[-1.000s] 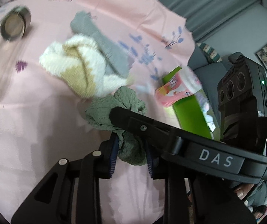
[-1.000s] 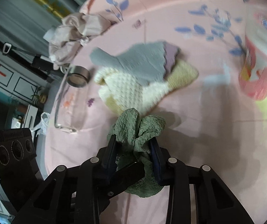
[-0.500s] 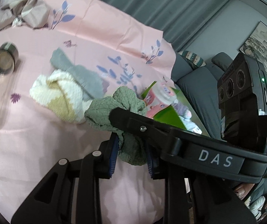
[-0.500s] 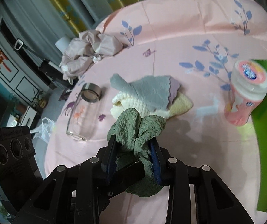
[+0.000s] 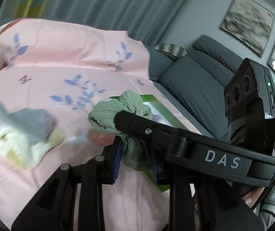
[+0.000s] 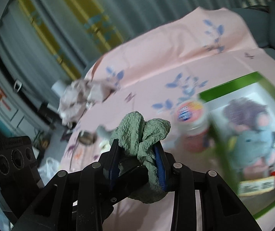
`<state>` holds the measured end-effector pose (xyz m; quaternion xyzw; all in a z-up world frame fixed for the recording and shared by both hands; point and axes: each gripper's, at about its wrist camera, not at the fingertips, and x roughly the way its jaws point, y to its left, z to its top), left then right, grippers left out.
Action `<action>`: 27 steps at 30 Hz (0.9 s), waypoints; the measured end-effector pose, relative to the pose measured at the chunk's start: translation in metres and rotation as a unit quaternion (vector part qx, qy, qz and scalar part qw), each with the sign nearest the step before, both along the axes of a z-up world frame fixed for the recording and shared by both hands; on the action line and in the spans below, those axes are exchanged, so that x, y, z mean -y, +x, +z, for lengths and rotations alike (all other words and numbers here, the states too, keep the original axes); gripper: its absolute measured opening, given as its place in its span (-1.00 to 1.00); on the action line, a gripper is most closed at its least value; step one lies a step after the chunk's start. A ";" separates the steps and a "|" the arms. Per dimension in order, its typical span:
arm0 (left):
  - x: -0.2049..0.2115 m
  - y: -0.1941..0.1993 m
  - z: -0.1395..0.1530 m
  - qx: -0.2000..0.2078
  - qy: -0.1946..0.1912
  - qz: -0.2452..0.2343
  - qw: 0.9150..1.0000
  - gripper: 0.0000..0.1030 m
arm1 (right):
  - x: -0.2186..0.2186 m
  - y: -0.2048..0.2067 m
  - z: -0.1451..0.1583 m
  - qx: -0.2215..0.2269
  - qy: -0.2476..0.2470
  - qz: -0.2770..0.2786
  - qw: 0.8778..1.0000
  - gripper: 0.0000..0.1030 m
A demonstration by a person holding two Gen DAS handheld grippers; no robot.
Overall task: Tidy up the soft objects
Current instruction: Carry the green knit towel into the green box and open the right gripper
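A crumpled green knitted cloth (image 5: pixel 118 111) hangs lifted above the pink floral sheet (image 5: pixel 60 53). My left gripper (image 5: pixel 135 163) is shut on its lower part, blue pads pressing either side. My right gripper (image 6: pixel 136 161) is shut on the same green cloth (image 6: pixel 141 130); in the left wrist view one of its fingers (image 5: pixel 137 123) crosses in front of the cloth. To the right lies a green-rimmed box (image 6: pixel 230 84) holding plush toys (image 6: pixel 253 134). A grey cloth on a cream fluffy one (image 5: pixel 22 134) lies on the sheet at the left.
A pink printed bottle (image 6: pixel 191 123) stands just left of the box. A crumpled beige cloth (image 6: pixel 79 98) and a lying glass bottle (image 6: pixel 85 136) sit at the sheet's far side. A grey sofa (image 5: pixel 195 80) runs along the right edge.
Both grippers have risen together with the green cloth held between them, and the views have tilted up. The green box with plush toys has come into sight on the right.
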<state>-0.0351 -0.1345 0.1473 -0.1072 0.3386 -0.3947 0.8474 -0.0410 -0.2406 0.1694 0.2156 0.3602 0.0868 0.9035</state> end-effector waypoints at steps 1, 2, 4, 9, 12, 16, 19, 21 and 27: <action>0.012 0.002 0.001 -0.002 0.003 -0.008 1.000 -0.56 | 0.009 -0.003 0.001 0.003 0.003 -0.015 1.000 -0.29; 0.020 0.003 0.002 -0.002 0.003 -0.015 1.000 -0.56 | 0.017 -0.005 0.002 0.005 0.006 -0.027 1.000 -0.29; 0.040 0.003 0.004 0.000 0.006 -0.032 0.999 -0.55 | 0.039 -0.011 0.003 0.009 0.020 -0.058 0.998 -0.29; 0.084 0.002 0.008 0.018 0.029 -0.072 0.997 -0.55 | 0.079 -0.028 0.005 0.028 0.030 -0.113 0.993 -0.29; 0.105 0.002 0.008 0.025 0.044 -0.089 0.995 -0.55 | 0.100 -0.037 0.003 0.034 0.045 -0.141 0.988 -0.29; 0.130 0.004 0.005 0.039 0.077 -0.096 0.992 -0.55 | 0.126 -0.043 -0.004 0.032 0.060 -0.174 0.982 -0.29; 0.146 0.010 -0.004 0.024 0.086 -0.105 0.990 -0.55 | 0.142 -0.045 -0.012 0.025 0.078 -0.198 0.977 -0.29; 0.154 0.014 -0.011 0.014 0.091 -0.106 0.990 -0.55 | 0.151 -0.044 -0.019 0.014 0.082 -0.215 0.973 -0.29; 0.174 0.021 -0.029 -0.008 0.115 -0.111 0.987 -0.55 | 0.166 -0.039 -0.035 -0.015 0.097 -0.230 0.968 -0.29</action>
